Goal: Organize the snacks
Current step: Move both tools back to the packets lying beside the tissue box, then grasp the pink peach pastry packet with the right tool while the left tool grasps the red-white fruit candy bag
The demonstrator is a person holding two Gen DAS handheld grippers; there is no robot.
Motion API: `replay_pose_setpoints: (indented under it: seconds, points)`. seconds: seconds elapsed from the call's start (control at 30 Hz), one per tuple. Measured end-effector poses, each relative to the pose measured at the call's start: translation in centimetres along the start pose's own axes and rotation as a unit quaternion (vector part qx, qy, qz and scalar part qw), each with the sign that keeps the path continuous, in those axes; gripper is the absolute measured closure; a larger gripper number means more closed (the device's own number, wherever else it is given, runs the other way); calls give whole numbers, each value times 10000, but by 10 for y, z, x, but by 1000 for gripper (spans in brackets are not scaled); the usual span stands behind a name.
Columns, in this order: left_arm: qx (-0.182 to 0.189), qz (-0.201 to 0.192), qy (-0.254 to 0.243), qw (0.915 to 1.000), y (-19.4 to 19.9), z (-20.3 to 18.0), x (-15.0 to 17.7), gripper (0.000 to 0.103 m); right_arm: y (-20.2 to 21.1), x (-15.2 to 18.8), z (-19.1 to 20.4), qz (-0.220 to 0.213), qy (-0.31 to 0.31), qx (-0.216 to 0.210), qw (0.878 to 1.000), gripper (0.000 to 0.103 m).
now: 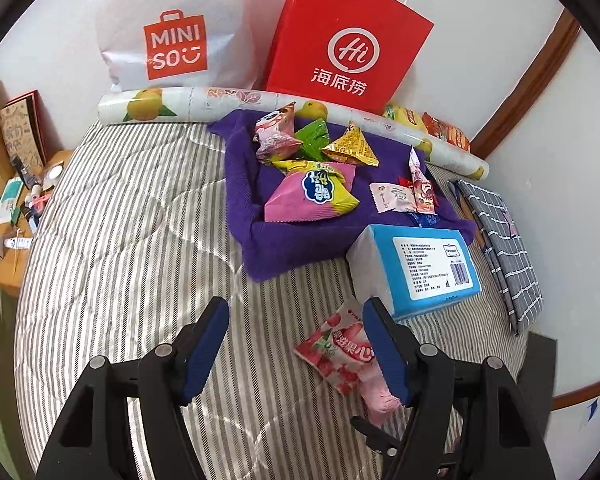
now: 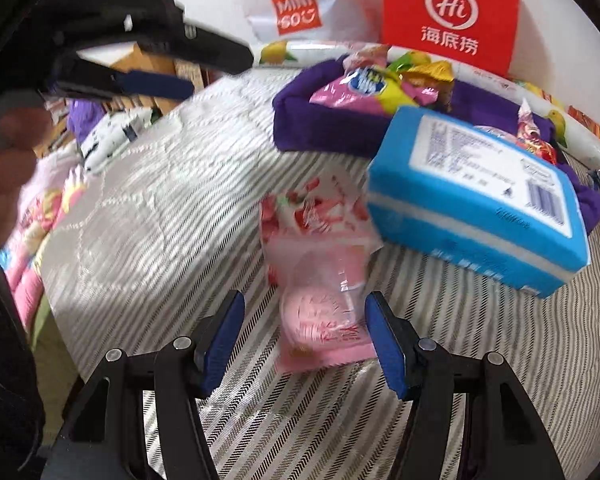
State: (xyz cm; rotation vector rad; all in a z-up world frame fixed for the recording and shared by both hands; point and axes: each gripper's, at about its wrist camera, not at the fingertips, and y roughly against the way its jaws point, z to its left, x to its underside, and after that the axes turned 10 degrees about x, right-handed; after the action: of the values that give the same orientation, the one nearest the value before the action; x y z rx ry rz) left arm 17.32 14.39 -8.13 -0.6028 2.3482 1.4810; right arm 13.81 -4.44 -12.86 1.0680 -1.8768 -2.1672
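Note:
A pink strawberry snack packet [image 1: 340, 352] lies on the striped bed in front of a purple fabric tray [image 1: 244, 216]. The tray holds several snack packets, among them a pink and yellow bag [image 1: 316, 196]. My left gripper [image 1: 296, 344] is open and empty above the bed, its right finger over the packet's edge. My right gripper [image 2: 304, 340] is open, its fingers either side of the near end of the same packet [image 2: 320, 264]; the view is blurred. The left gripper [image 2: 156, 80] shows at the upper left of the right wrist view.
A blue tissue pack [image 1: 416, 264] leans on the tray's front right corner. A white MINISO bag [image 1: 172, 28], a red paper bag [image 1: 344, 40] and a fruit-print roll [image 1: 204, 100] stand along the wall. A grey checked pouch [image 1: 500, 240] lies at right. A cluttered side table [image 1: 16, 184] is at left.

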Motion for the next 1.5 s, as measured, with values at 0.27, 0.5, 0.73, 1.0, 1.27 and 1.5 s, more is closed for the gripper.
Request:
replay_pose_setpoints:
  seconds: [0.27,0.5,0.73,1.0,1.27,1.5]
  points:
    - [-44,-29,13,10000,3,1,7,35,-1,16,6,-226,-26,397,9990,54]
    - [-133,124,-21,9998,-18,4,19,35,12,24,-7,-394,-320,354,9981,57]
    - [28,324,-130,9994,-46,2,33,35,34,35,-41,-674,-586,747,9932,57]
    - [245,204,-467,9984,-59,-3,41,36,36,50,-103,-689,-1211,1384,9805,57]
    - [395,129,-88,9991,-59,18,45,36,40,63,-130,-763,-1533,1459,9744,57]
    - [237,286,28,9993,-55,31,47,36,33,59,-149,-678,-1745,1598,9692,57]
